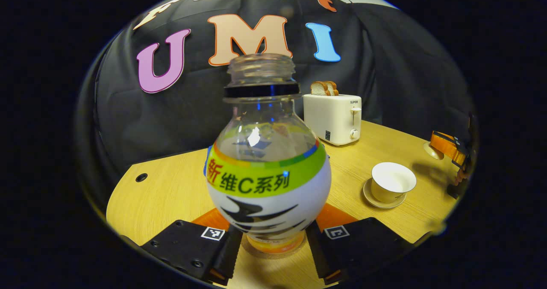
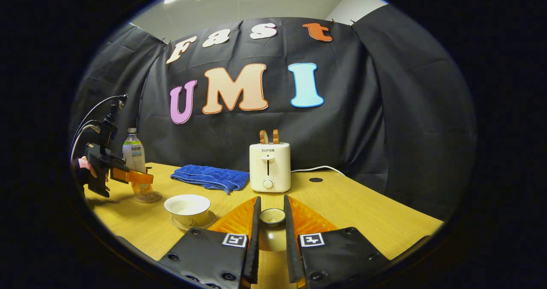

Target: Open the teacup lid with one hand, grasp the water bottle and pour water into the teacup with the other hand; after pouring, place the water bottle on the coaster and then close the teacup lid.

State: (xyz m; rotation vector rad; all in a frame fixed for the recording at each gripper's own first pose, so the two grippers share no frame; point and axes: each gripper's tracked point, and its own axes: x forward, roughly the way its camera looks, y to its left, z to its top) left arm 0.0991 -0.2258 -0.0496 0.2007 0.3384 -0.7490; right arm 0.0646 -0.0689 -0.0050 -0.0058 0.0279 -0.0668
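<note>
The wooden desk [image 2: 363,207] carries everything, its pale top backed by the black cloth wall. On it the white toaster [image 2: 269,167] stands upright toward the back with two slices of bread [image 2: 269,136] sticking out of its slots, and a blue towel [image 2: 211,178] lies crumpled just to its left in the right gripper view. The water bottle [image 1: 267,160] stands upright and uncapped, water showing through its clear shoulder, its base resting on a round coaster [image 1: 277,251]; in the right gripper view the same bottle stands far left on the desk. The left tongs [image 1: 273,242] sit on either side of the bottle's lower body, close against it, though whether both fingers actually press on it I cannot tell. The teacup [image 2: 188,209] rests on its saucer [image 2: 194,225], lid off, its white inside open to view; it sits between the bottle and the right tongs, apart from both. The right tongs [image 2: 272,220] are drawn in on the teacup lid [image 2: 272,216], which is held above the desk between the two fingers, in front of the toaster. At the far left of the right gripper view a hand [image 2: 87,169] grips the other tool beside the bottle.
</note>
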